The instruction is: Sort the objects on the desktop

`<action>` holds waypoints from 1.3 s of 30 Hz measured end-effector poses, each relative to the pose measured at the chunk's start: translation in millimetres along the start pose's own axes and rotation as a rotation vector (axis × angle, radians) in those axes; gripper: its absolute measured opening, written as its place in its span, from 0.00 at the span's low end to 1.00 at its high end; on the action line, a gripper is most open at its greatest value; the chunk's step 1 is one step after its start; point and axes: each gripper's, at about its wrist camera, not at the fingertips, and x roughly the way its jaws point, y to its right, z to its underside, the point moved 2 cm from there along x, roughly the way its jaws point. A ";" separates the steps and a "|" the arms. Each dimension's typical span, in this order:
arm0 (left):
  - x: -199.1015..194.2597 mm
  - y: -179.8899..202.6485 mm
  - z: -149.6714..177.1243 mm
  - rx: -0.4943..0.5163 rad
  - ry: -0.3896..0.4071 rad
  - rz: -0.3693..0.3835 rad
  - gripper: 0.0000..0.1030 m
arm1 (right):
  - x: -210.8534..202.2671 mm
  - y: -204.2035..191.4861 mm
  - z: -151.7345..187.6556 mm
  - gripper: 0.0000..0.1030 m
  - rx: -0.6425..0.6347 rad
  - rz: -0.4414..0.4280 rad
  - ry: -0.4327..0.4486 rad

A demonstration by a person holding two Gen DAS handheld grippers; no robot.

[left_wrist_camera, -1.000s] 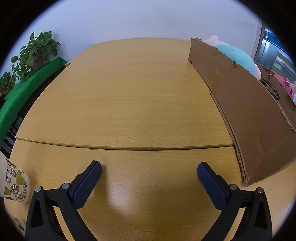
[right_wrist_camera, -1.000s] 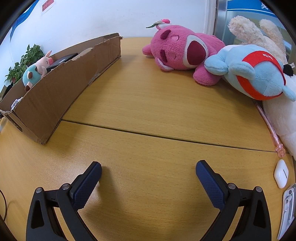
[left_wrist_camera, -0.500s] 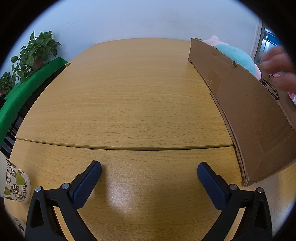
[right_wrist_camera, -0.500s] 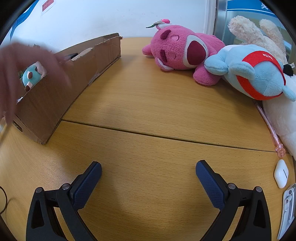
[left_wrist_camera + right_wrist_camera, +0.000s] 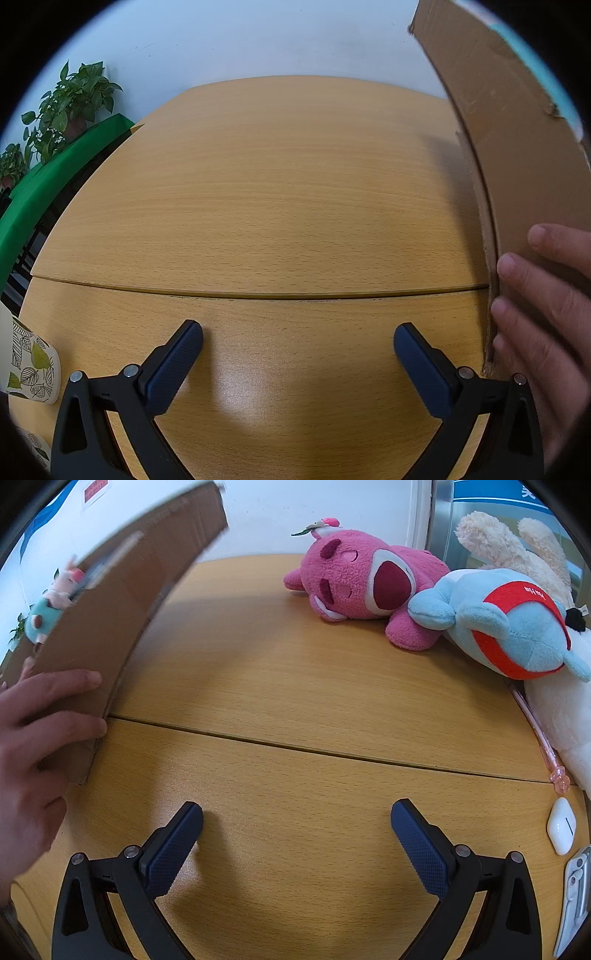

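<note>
A cardboard box (image 5: pixel 509 155) stands tilted between the two grippers, and a bare hand (image 5: pixel 543 314) grips its near corner. It also shows in the right wrist view (image 5: pixel 110 627) with the hand (image 5: pixel 37 746) on it and a small plush (image 5: pixel 48 605) inside. My left gripper (image 5: pixel 297 345) is open and empty over the wooden table (image 5: pixel 258 184). My right gripper (image 5: pixel 295 823) is open and empty. A pink plush bear (image 5: pixel 365 587), a blue plush (image 5: pixel 502 624), a pink pen (image 5: pixel 535 731) and a white earbud case (image 5: pixel 561 825) lie at the right.
A leaf-patterned paper cup (image 5: pixel 29 365) stands at the left table edge. Green plants (image 5: pixel 70 103) and a green bench (image 5: pixel 44 184) lie beyond the table's left side. A cream plush (image 5: pixel 517 542) and a silver object (image 5: pixel 574 893) are at the far right.
A hand has come in, taken the box by its near corner and tilted it up and closer. Both grippers have stayed still and open.
</note>
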 end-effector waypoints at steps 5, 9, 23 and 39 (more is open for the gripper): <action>0.1 -0.1 -0.2 0.000 0.000 0.000 1.00 | 0.1 0.1 0.1 1.00 0.000 0.000 0.000; -0.1 -0.4 -0.4 0.000 0.000 0.000 1.00 | 1.4 0.0 -0.9 1.00 0.001 0.001 0.001; 0.6 -1.6 -2.1 0.000 0.000 0.000 1.00 | 4.1 0.4 -2.1 1.00 0.001 0.002 0.001; 1.6 -1.5 -0.5 -0.001 0.003 0.000 1.00 | 7.0 1.5 -3.0 1.00 0.002 0.002 0.002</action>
